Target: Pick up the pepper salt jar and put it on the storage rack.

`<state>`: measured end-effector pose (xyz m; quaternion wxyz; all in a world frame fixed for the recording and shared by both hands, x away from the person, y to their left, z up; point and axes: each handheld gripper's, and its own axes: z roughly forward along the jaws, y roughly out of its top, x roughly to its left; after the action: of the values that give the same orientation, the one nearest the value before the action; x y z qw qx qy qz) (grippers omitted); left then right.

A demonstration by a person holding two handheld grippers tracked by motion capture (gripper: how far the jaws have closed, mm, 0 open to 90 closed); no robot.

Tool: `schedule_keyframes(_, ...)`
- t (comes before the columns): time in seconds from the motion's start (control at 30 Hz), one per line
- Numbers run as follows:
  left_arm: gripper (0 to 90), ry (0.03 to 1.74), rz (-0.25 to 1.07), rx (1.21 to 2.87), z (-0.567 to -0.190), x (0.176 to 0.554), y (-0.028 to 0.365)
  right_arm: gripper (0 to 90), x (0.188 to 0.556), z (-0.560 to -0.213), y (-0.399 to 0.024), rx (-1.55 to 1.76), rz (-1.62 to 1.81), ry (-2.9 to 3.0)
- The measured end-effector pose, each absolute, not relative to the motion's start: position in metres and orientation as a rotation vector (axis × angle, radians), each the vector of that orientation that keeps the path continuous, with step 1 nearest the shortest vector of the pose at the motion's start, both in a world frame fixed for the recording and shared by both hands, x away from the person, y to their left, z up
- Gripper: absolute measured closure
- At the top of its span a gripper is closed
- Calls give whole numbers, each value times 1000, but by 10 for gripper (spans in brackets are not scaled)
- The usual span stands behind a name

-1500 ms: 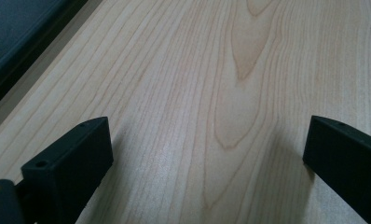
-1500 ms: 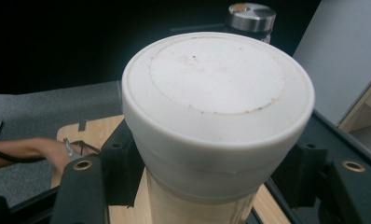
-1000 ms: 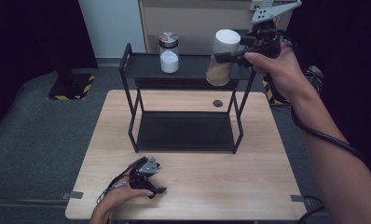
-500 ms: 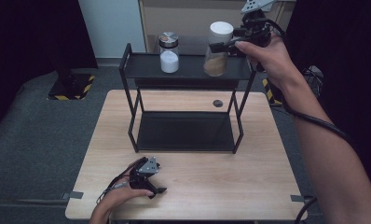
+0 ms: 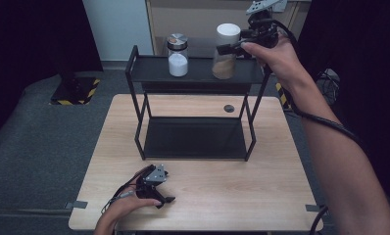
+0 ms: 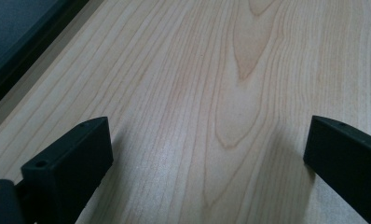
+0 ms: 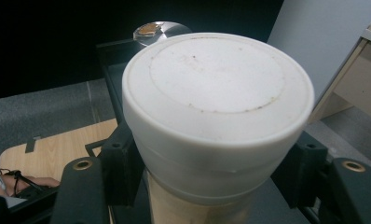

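A jar (image 5: pixel 226 61) with a white lid and brown contents stands upright at the right end of the black rack's top shelf (image 5: pixel 149 73). My right gripper (image 5: pixel 231 47) is shut on its neck, just under the lid. In the right gripper view the jar (image 7: pixel 216 93) sits between both jaws of the right gripper (image 7: pixel 216 179). I cannot tell whether its base touches the shelf. My left gripper (image 5: pixel 163 196) rests on the wooden table (image 5: pixel 261 196) near the front edge. Its jaws are open, with bare wood between them in the left gripper view (image 6: pixel 207 149).
A second jar (image 5: pixel 177 56) with a silver lid and white contents stands on the top shelf, left of the held jar, its lid (image 7: pixel 155 29) just beyond. The rack's lower shelf (image 5: pixel 193 137) is bare. A small dark disc (image 5: pixel 229 108) lies on the table behind the rack.
My right hand has carried the white-lidded jar a little to the left and farther back over the top shelf. The left gripper has stayed put.
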<state>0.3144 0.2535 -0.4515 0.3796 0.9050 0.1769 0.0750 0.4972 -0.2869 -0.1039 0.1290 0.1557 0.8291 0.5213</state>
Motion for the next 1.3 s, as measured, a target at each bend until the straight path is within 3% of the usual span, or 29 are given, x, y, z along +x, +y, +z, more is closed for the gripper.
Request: schedule_keyframes(1.3, 0, 453, 192, 2311, -452, 314, 253, 359, 507, -112, -282, 536, 1482, 2433)
